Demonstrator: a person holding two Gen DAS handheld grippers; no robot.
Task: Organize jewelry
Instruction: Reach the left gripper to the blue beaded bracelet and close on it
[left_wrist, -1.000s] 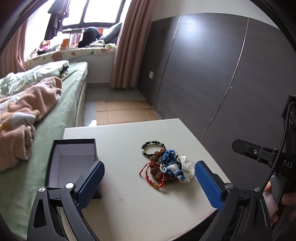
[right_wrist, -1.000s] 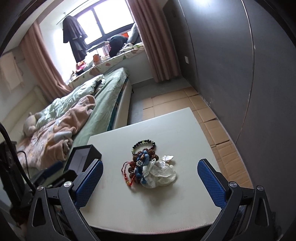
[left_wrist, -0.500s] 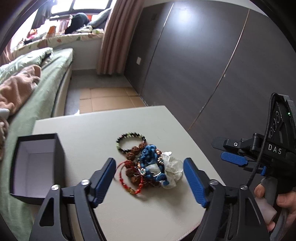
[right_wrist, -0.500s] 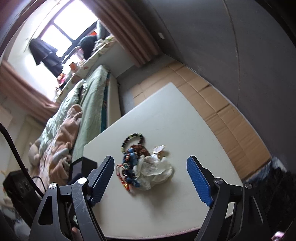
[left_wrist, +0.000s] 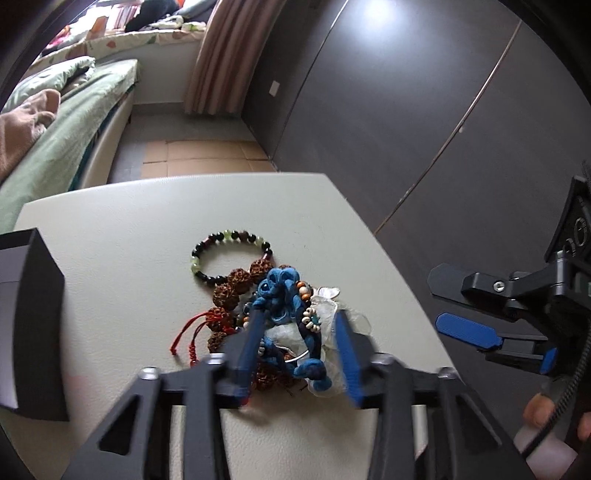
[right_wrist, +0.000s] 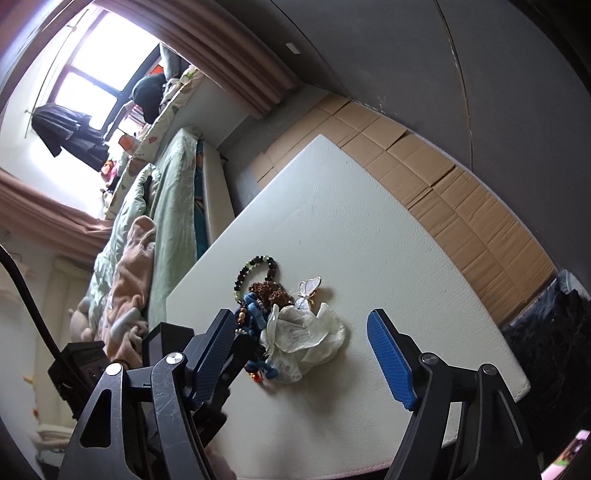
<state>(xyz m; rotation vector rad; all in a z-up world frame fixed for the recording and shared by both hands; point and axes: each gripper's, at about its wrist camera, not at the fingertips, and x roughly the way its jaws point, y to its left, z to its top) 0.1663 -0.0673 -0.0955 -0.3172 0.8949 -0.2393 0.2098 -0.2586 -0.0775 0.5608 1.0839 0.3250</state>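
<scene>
Jewelry (left_wrist: 266, 314) lies in one tangled heap toward the desk's (left_wrist: 122, 236) near right corner, which likely explains the approach: nothing can go into the box until a piece is teased out of the pile. Nearest the near edge, the left tongs (left_wrist: 297, 334) come in low over the desk, their arms splayed out toward the camera, and the two blue pads flank the blue knotted cord piece (left_wrist: 280, 295) and the white crinkled flower piece (right_wrist: 306, 338). The pads are narrowed to about the width of that clump, but blur hides whether they press on it, so I cannot tell if anything is gripped. My guess is that the blue cord piece is the target, since it sits on top and is free to lift.

Just behind it lie the brown rough-seed bracelet (left_wrist: 231, 291) and the red cord (left_wrist: 188, 326), touching the clump. A small butterfly charm (right_wrist: 309, 288) rests at the flower's far side. Farther toward the desk's middle, the dark and green bead bracelet (left_wrist: 229, 254) lies as an open ring, touching the seed beads.

At the desk's left edge stands the black box (left_wrist: 35, 325), open, well apart from the heap.

The right tongs (right_wrist: 303, 354) wait off the right edge, spread wide and holding nothing, tilted steeply.
</scene>
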